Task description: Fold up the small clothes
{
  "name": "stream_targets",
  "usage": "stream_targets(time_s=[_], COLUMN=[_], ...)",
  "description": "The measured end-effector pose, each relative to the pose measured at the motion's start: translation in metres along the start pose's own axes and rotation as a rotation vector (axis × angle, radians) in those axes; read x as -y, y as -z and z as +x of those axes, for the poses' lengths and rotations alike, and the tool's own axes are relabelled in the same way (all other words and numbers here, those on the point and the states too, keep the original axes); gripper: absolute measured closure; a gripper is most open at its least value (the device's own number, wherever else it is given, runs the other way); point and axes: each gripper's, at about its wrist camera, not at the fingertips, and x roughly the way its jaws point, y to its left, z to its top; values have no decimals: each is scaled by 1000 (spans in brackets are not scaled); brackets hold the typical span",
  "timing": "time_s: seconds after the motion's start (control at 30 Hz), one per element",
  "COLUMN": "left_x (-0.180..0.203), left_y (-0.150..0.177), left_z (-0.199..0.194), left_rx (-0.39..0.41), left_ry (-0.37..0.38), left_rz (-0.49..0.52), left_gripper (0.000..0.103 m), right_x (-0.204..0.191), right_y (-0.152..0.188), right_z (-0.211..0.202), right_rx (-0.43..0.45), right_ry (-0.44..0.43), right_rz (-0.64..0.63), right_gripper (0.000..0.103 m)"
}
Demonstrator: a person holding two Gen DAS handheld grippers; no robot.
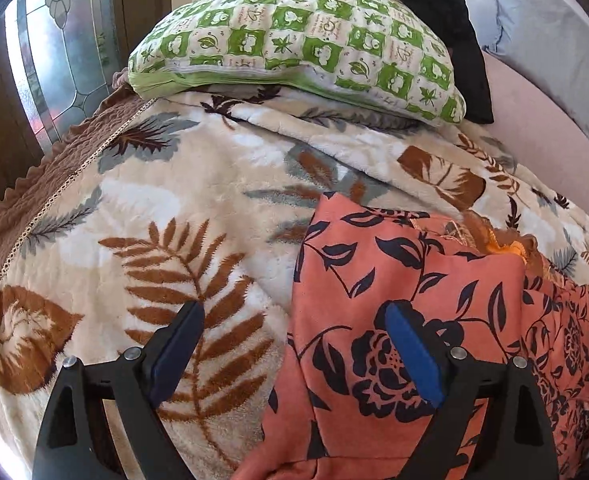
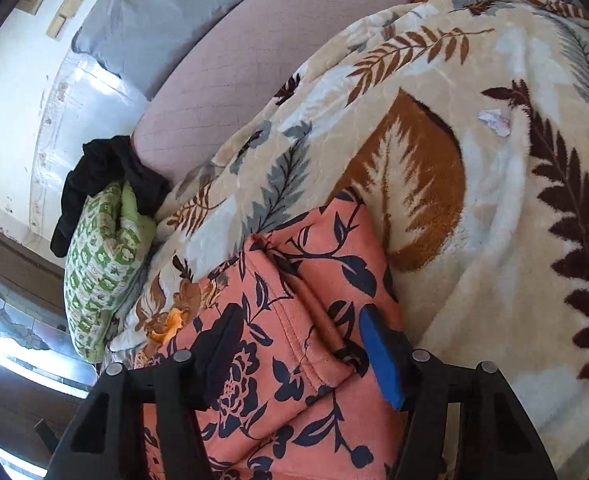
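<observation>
A coral garment with a dark navy flower print [image 1: 394, 280] lies partly folded on a cream leaf-patterned blanket [image 1: 154, 208]. It also shows in the right wrist view [image 2: 294, 320], with a stitched hem edge running across it. My left gripper [image 1: 294, 312] is open above the garment's left edge, one finger over the blanket and one over the cloth. My right gripper [image 2: 298, 316] is open, its jaws straddling the garment's hem fold, holding nothing.
A green and white patterned pillow [image 1: 294, 44] lies at the far end of the bed with black clothing [image 1: 446, 12] on it. A pink mattress sheet [image 2: 262, 52] and grey pillow [image 2: 154, 12] lie beyond. A small orange-brown cloth [image 2: 170, 316] lies beside the garment.
</observation>
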Motion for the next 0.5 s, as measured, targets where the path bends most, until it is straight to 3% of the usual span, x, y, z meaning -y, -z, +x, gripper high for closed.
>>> stream_targets(time_s=[0.1, 0.17, 0.4, 0.5], left_x=[8, 10, 9, 12], left_y=[1, 1, 2, 5], left_z=[6, 4, -1, 3], left_rx=[-21, -11, 37, 32], left_ry=[-20, -28, -105, -140], left_rz=[27, 33, 53, 73], left_gripper=[11, 11, 11, 11], right_x=[-14, -20, -50, -27], right_y=[5, 6, 18, 21], right_z=[7, 4, -47, -34], right_rx=[-8, -18, 82, -16], right_ry=[103, 105, 210, 284], right_rz=[-102, -119, -253, -225], right_gripper=[68, 88, 92, 91])
